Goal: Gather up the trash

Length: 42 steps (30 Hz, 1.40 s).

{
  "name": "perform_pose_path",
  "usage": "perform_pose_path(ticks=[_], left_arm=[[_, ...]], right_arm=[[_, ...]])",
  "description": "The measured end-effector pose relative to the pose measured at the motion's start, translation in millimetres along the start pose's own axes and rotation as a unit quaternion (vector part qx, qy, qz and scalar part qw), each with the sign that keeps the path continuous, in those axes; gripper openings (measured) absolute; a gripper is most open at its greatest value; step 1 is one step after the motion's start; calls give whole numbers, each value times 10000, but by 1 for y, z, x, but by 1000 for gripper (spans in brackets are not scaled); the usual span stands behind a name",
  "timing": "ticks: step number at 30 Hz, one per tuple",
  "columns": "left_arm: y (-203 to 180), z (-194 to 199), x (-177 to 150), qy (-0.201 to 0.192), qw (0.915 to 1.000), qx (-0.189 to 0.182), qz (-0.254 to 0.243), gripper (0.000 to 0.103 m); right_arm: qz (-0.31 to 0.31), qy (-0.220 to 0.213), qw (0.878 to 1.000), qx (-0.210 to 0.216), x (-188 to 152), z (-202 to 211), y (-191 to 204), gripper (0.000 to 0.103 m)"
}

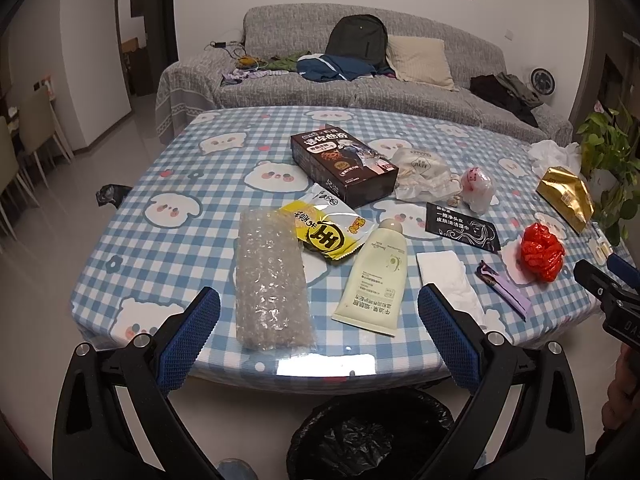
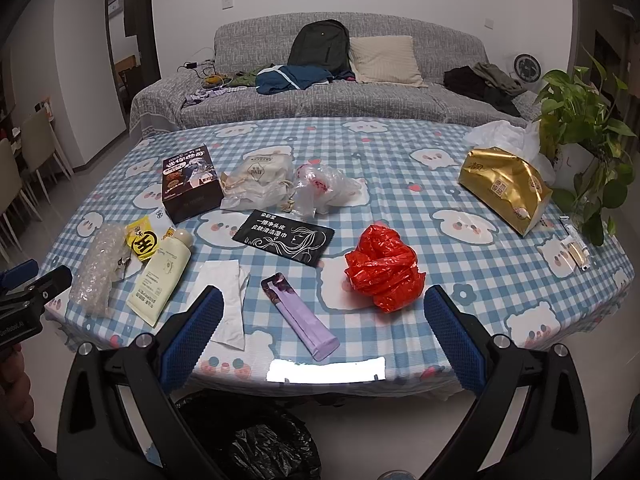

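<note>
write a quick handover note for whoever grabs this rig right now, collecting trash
Left tool: open, empty, hovering at the table's near edge over the clear bubble-wrap sheet and cream plastic tube.
Right tool: open, empty, above the lilac flat wrapper, beside the crumpled red plastic bag.
Black-lined bin on the floor below the table edge.
Done: nothing picked up as far as visible.
Left: all the litter on the blue checked tablecloth.

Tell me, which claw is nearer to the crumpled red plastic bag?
Right. The right claw hangs open at the table edge just before the red plastic bag; the left claw faces the bubble wrap, further left.
</note>
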<state>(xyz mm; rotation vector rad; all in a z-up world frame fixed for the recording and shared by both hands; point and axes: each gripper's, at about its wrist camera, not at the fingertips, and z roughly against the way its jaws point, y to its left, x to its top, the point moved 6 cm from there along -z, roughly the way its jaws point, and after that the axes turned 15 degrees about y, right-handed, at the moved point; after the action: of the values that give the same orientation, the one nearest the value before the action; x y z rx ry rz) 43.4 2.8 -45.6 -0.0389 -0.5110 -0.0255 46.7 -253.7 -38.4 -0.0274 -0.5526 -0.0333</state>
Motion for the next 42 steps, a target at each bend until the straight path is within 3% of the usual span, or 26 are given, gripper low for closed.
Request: perform_pose_path(ticks=[42], left_arm=[[2,-2,-3,61,10000,-13,17,97]], right_arm=[[-37,1,10000,16,2,1,-6,96]])
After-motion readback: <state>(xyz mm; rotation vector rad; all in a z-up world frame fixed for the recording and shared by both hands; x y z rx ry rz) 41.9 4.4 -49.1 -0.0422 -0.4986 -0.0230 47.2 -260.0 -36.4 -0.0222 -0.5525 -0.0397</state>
